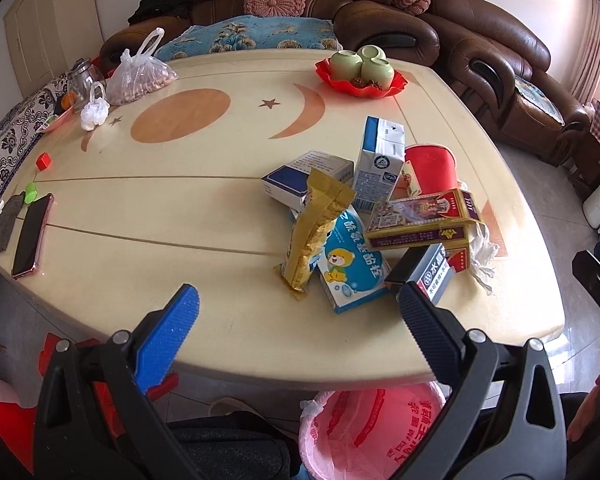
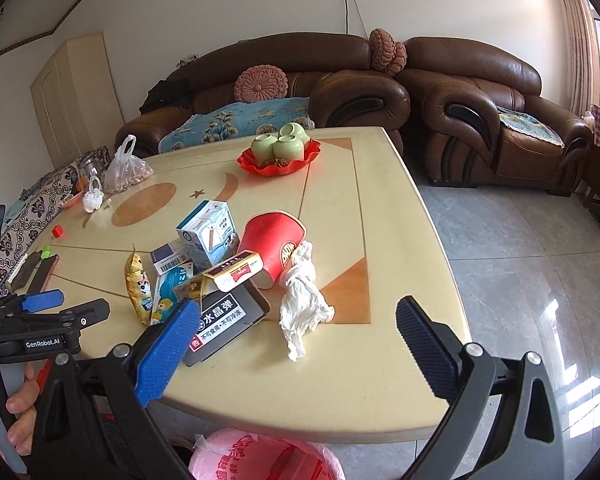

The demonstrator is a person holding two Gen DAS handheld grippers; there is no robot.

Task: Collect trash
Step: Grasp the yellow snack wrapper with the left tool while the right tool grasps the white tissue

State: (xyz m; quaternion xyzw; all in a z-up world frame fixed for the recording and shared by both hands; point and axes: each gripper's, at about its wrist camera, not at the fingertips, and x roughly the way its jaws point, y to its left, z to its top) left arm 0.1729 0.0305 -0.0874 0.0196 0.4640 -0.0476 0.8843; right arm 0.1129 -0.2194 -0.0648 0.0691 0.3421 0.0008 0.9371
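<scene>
Living-room tabletop (image 1: 140, 240) carries whole trash pile (image 1: 364, 216); nothing visibly collected. Pink-lined bin (image 1: 364, 432) below tabletop's near edge. Left hand-held gripper (image 1: 300, 304), right hand-held gripper (image 2: 300, 320): both spread wide, empty, near pile. All pickups remain.

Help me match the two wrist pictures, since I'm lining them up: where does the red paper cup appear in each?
Left wrist view: the red paper cup lies at the right of the trash pile, behind the maroon and gold carton, beside the milk carton.
Right wrist view: it lies on its side near the picture's middle, with the crumpled white tissue to its right.
Shared landmark: the red dish with green cups at the table's far side.
</scene>
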